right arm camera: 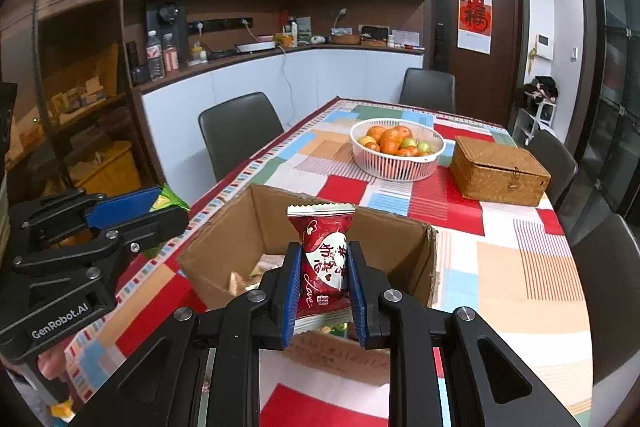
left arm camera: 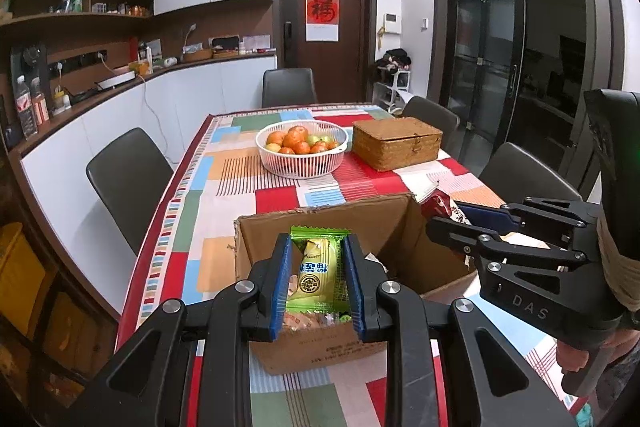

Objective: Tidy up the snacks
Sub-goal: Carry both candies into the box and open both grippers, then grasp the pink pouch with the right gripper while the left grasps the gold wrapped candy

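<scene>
While over cardboard box (left arm camera: pixel 320 343), each hand-held gripper (left arm camera: pixel 316 283) (right arm camera: pixel 324 287) pinches a snack pkt (left arm camera: pixel 318 273) (right arm camera: pixel 324 259)

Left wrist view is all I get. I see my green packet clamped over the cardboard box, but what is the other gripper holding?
Observer: The right gripper is shut on a red packet with a white heart and the word Love.
Operator: Is it above the box too?
Observer: Yes, it is held over the open cardboard box, near its front edge.
Operator: Anything in that side of the box?
Observer: Pale wrapped snacks lie at the bottom, left of the red packet.
</scene>
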